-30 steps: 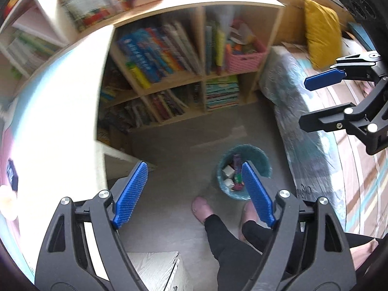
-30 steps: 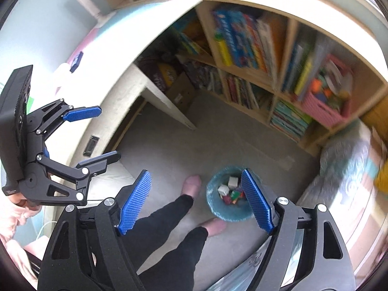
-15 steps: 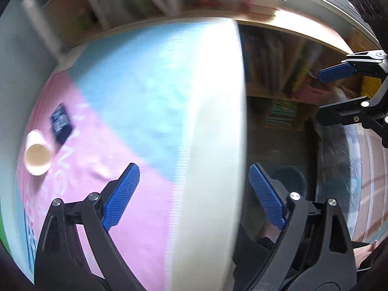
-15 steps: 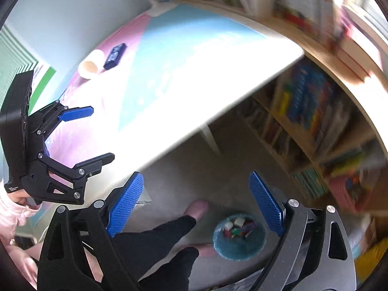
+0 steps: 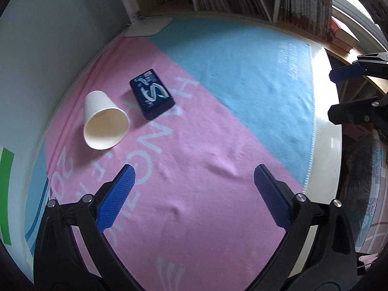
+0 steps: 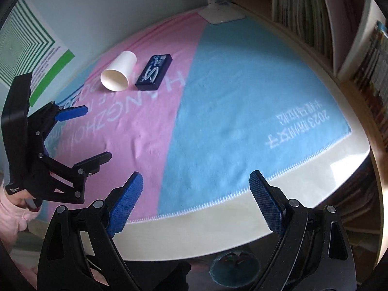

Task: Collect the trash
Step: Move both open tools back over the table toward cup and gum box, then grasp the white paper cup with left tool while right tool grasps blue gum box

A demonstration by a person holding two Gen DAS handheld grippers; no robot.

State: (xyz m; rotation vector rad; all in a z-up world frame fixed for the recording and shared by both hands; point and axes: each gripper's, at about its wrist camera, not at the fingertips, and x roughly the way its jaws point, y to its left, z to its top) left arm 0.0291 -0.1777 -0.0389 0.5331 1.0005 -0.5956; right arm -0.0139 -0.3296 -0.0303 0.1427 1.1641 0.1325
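Trash on the table is a white paper cup tipped on its side on the pink half of the pink-and-blue cloth, with a dark blue box lying just beside the cup, nearer the blue half. Left tool hangs above the cloth short of the cup, its jaws opening with nothing between them; right tool is spread wide and empty, well apart from the cup over the table's near edge
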